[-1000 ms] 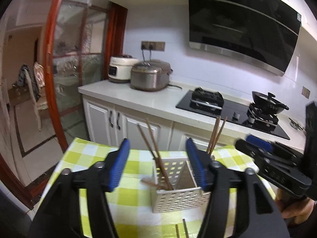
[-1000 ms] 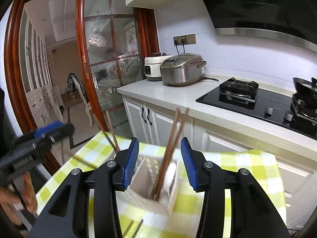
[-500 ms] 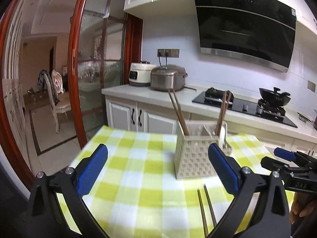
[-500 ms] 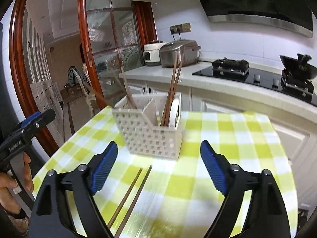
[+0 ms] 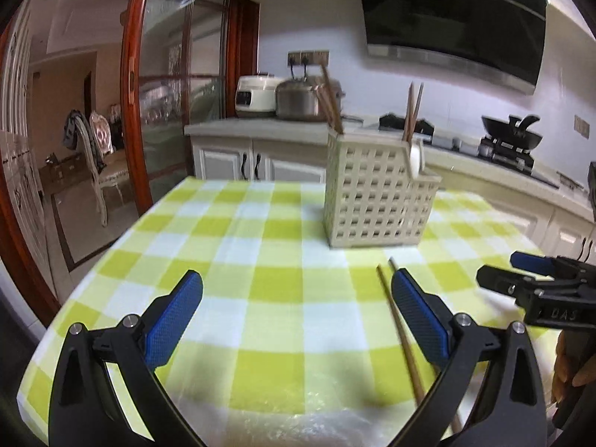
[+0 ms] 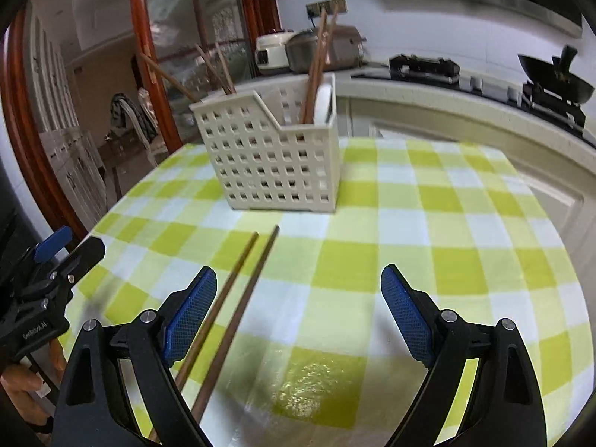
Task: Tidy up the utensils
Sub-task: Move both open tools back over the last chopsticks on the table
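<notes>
place: home kitchen | signs: range hood (image 5: 452, 18), gas hob (image 6: 424, 67), rice cooker (image 5: 307, 98)

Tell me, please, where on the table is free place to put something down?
The checked cloth is bare right of the utensil basket to the table edge, and left of it too. It is crowded in front of the basket, where two loose chopsticks lie.

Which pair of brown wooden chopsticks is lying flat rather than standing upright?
The pair of brown wooden chopsticks on the green checked tablecloth, in front of the white perforated plastic holder; every other pair stands inside that holder.
</notes>
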`<action>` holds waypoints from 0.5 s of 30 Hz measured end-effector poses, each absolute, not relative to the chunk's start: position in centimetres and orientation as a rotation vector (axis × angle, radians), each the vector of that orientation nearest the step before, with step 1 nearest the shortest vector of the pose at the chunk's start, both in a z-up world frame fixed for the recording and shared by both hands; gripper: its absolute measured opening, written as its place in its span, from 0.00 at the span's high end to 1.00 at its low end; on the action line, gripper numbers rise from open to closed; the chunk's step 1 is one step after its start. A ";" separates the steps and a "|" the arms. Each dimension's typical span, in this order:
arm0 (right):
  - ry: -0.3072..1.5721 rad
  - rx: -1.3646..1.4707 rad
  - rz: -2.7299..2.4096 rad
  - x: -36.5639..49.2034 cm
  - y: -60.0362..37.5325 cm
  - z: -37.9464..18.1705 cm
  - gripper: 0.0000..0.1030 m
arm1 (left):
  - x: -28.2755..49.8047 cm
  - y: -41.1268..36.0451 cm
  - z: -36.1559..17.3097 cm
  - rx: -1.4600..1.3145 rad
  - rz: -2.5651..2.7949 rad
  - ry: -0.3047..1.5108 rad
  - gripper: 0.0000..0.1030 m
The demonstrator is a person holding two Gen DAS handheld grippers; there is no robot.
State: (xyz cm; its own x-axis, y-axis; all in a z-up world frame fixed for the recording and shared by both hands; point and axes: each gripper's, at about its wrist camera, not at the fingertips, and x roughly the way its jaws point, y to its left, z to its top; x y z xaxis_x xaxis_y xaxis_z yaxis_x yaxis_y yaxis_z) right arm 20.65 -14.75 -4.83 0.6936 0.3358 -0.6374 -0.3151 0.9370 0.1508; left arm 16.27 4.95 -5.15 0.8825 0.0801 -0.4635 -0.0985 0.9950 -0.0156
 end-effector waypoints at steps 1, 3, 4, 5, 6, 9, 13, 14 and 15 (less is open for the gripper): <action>0.726 0.030 0.361 20.8 -14.6 -5.1 0.18 | 16.4 5.0 -5.4 -0.041 0.098 0.488 0.05; 0.739 0.017 0.352 21.1 -14.2 -5.6 0.18 | 16.7 5.5 -6.0 -0.051 0.106 0.502 0.05; 0.747 0.008 0.349 21.3 -13.9 -5.9 0.18 | 16.8 5.9 -6.3 -0.064 0.111 0.514 0.05; 0.755 -0.001 0.343 21.5 -13.6 -6.1 0.18 | 16.9 6.2 -6.3 -0.078 0.109 0.518 0.05; 0.759 -0.008 0.337 21.7 -13.4 -6.3 0.18 | 16.8 6.5 -6.4 -0.093 0.109 0.515 0.05; 0.787 -0.027 0.322 22.6 -12.5 -6.8 0.18 | 16.6 6.9 -6.1 -0.089 0.125 0.515 0.05; 0.821 -0.067 0.323 23.5 -10.9 -7.4 0.30 | 15.9 6.6 -5.2 -0.046 0.135 0.480 0.05; 0.837 -0.074 0.327 23.7 -10.4 -7.6 0.34 | 15.7 6.6 -5.0 -0.038 0.137 0.472 0.05; 0.848 -0.077 0.329 23.9 -10.2 -7.8 0.43 | 15.5 6.5 -4.9 -0.032 0.137 0.465 0.05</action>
